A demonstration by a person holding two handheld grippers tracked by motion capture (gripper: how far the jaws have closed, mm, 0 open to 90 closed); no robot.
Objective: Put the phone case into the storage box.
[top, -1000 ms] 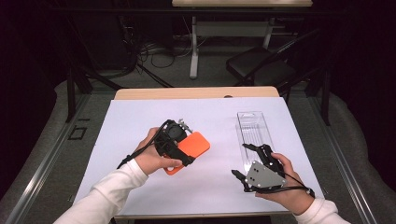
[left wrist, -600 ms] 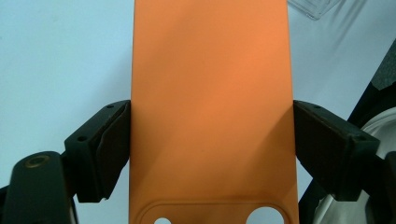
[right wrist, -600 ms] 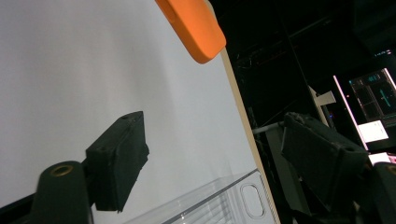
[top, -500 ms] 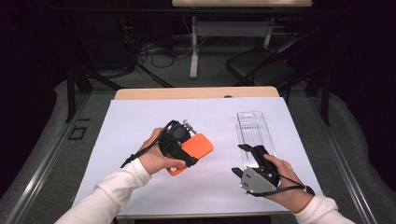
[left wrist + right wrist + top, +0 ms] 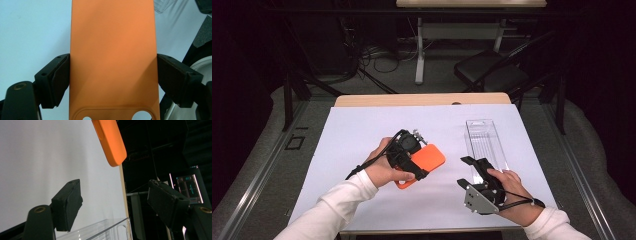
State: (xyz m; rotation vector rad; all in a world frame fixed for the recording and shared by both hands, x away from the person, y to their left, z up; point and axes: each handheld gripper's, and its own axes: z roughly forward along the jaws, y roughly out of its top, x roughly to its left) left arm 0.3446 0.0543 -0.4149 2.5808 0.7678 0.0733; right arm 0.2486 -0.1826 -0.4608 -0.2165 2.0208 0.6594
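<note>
1. Over a white-covered table point(image 5: 362, 130), the left gripper point(image 5: 110, 77) clamps an orange phone case point(image 5: 112, 57) across its width, one black pad pressed to each long edge.
2. In the left gripper view the case runs straight up from between the pads, its camera cut-outs sitting low, just below the fingers point(image 5: 53, 80).
3. From the high view the case point(image 5: 424, 162) juts out beyond the left gripper point(image 5: 409, 150) toward the person's right, held off the tabletop.
4. The right gripper point(image 5: 115, 200) stands with its fingers apart and nothing between them; the jaws have just been closing.
5. In the right gripper view the orange case point(image 5: 111, 142) hangs above and well clear of the fingertips, while a clear plastic box point(image 5: 100, 230) lies just below them.
6. In the high view the clear box point(image 5: 486, 142) rests flat on the table, its near end just beside the right gripper point(image 5: 474, 167), and well apart from the case.
</note>
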